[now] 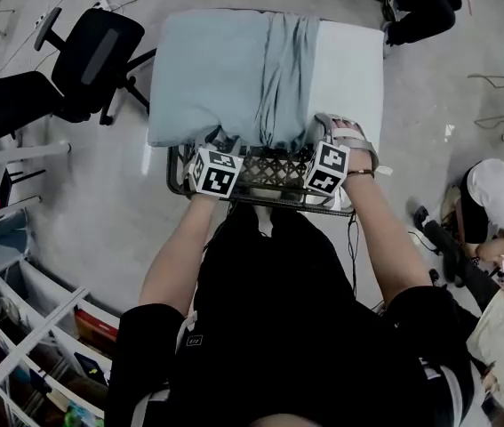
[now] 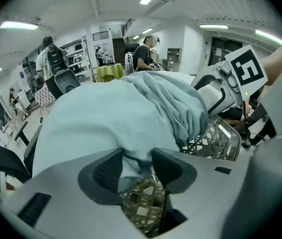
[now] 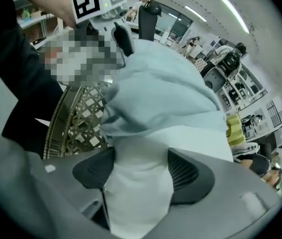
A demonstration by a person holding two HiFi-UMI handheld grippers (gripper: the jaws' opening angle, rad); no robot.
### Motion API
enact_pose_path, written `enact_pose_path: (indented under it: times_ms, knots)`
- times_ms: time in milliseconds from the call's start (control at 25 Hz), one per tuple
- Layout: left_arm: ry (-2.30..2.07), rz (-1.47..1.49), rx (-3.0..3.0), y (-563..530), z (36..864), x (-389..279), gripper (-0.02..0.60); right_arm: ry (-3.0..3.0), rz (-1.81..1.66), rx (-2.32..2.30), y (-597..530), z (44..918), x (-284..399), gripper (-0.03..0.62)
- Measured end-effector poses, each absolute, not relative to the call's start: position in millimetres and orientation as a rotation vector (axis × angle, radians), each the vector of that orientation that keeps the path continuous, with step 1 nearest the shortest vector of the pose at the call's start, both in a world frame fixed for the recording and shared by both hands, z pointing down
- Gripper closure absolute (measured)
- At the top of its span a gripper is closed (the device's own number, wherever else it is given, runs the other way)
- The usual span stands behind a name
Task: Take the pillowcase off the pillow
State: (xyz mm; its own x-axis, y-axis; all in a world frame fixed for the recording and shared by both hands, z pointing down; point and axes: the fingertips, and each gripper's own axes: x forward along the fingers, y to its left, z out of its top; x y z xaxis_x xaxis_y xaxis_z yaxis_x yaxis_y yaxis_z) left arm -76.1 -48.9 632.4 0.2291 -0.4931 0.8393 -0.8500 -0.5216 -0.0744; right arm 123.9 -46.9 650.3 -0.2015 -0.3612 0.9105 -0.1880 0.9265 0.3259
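**— Grey shop floor, an office chair [image 1: 96,52] pushed aside. Where do we stand?**

— Our left gripper [image 2: 137,168] is pinched on a fold of the pale blue pillowcase [image 2: 106,118]. Our right gripper [image 3: 141,171] is clamped on the bare white pillow [image 1: 354,69] at its near edge. Both work just over the rim of the wire basket [image 2: 215,138] that carries the pillow.

**— How far along are we?**

— About halfway, we judge. The case covers the pillow's left part and bunches in a ridge across the middle, and the right end lies uncovered.

**— How do we do this step well?**

— We anchor the pillow with the right and draw the case leftward along the pillow's length, low and steady. That way the pillow should not slide off the basket. If the fold slips, we take a fresh hold nearer the ridge.
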Motion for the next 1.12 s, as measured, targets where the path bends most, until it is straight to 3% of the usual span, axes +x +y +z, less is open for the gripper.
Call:
enact_pose_path:
  times_ms: [40, 120, 200, 480, 680, 800, 1120]
  knots:
    - [-1.236, 1.253, 2.122, -52.6, 635.6, -80.8, 0.431, -1.755, -0.163, 0.416, -49.7, 657.8, 123.1, 0.244]
    - [-1.224, 1.302, 2.153, -57.2, 635.1, -92.5, 0.538, -1.713, -0.169, 0.443, -54.2, 662.8, 124.5, 0.315]
    - [-1.201, 1.275, 2.160, -57.8, 629.9, -107.0, 0.572, -1.698, -0.165, 0.472, -56.1, 659.2, 129.9, 0.371]
    - [-1.108, 1.021, 2.131, -50.6, 621.6, -159.5, 0.574, -1.705, -0.029, 0.548, -42.5, 647.4, 137.8, 0.432]
    - [-1.072, 0.964, 2.260, -70.3, 581.1, -159.1, 0.557, -1.709, 0.141, 0.582, -28.3, 631.5, 122.0, 0.379]
    - [-1.090, 0.930, 2.371, -108.3, 546.7, -154.6, 0.554, -1.724, 0.215, 0.630, -34.2, 609.5, 123.2, 0.380]
    - [-0.968, 1.015, 2.484, -225.0, 529.9, -100.4, 0.442, -1.752, 0.204, 0.804, -135.0, 569.2, 154.2, 0.382]
